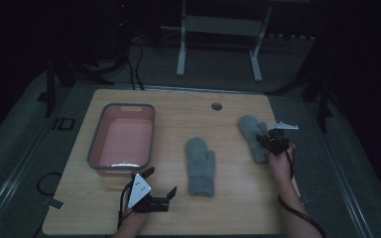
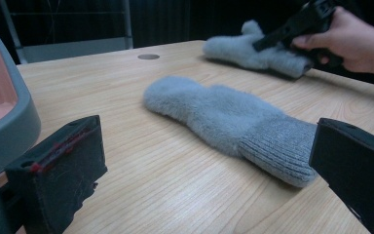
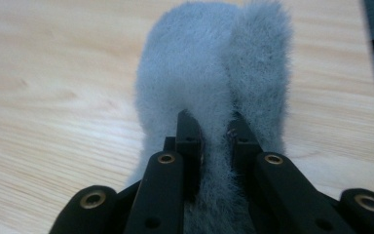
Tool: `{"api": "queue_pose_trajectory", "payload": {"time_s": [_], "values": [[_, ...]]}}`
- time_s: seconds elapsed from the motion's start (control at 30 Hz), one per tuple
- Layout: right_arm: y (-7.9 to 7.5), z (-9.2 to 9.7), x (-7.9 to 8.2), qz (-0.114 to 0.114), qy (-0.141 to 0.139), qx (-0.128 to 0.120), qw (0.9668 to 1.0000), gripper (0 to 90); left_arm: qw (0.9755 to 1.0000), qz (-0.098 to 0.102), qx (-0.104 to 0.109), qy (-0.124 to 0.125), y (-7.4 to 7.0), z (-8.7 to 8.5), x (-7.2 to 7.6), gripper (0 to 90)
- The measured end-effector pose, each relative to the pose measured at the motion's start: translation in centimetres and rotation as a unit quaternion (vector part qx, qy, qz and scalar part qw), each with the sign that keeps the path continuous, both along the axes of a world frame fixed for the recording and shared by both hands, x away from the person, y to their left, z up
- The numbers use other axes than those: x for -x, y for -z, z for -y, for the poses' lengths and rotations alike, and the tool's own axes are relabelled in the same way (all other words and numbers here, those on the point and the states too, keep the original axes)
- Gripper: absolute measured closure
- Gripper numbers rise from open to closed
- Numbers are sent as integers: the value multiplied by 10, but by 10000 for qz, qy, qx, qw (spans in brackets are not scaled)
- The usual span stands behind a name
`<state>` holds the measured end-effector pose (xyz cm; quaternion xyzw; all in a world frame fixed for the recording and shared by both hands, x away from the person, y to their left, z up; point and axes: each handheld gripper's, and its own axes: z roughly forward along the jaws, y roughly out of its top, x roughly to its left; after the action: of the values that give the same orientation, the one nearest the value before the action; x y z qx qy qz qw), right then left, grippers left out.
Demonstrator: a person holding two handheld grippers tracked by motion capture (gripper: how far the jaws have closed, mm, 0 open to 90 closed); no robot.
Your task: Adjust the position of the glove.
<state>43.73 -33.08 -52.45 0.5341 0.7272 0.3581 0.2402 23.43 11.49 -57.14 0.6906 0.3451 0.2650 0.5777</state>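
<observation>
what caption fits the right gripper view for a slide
Right gripper pinches a fold of a fuzzy grey mitten on the wooden table.

A tub (image 1: 121, 136) sits on the table (image 1: 228, 208), just beyond and left of the left gripper (image 1: 161, 183). One mitten (image 1: 200, 166) lies flat on the table directly right of that gripper, its cuff toward the near edge. A second mitten (image 1: 253, 136) lies farther right and back, under the right gripper (image 1: 268, 141), whose jaws are pressed together on its fleece. A round port (image 1: 217, 106) lies behind both mittens, near the far edge.
</observation>
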Motion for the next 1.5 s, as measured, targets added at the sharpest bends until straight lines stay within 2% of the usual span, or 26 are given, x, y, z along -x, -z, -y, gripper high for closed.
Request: {"api": "queue_pose_trajectory", "payload": {"time_s": [0.17,0.27,0.33,0.43,0.6,0.77,0.83,1.0,1.1,1.23,1.27,1.3,1.37,1.4,1.5], "values": [[-23,-2,24,323,435,-256,9982,800,10000,11,-9,-2,0,0,0,2],[-31,-5,41,429,612,-286,9968,799,10000,15,-13,-2,0,0,0,2],[-32,-7,51,412,704,-336,9961,799,10000,15,-14,-1,0,0,0,2],[-29,-9,64,310,843,-485,9948,798,10000,19,-15,-3,0,0,0,2],[-17,-14,85,103,992,-513,9937,798,10000,30,-34,-1,0,1,0,3],[-2,-18,100,-59,1155,-335,9927,797,10000,20,-47,9,0,1,0,3],[3,-18,103,-186,1196,-409,9918,796,10000,24,-46,6,0,1,0,2],[15,-15,107,-276,1306,-303,9906,792,10000,28,-58,10,0,1,0,2],[21,-11,106,-335,1366,-403,9892,767,10000,37,-54,20,0,2,0,2],[21,-11,106,-311,1269,-405,9906,635,10000,32,-45,18,0,1,0,2],[18,-10,105,-317,1138,-501,9917,576,10000,32,-39,18,0,1,0,2],[15,-10,105,-302,1062,-473,9928,540,10000,30,-39,17,0,1,0,2],[8,-8,103,-298,773,-376,9959,485,10000,36,-41,19,0,1,0,2],[4,-7,103,-268,628,-294,9972,485,10000,35,-42,20,0,1,0,2],[-1,-4,103,-63,262,69,9996,451,10000,24,-37,21,0,1,0,2]]}}
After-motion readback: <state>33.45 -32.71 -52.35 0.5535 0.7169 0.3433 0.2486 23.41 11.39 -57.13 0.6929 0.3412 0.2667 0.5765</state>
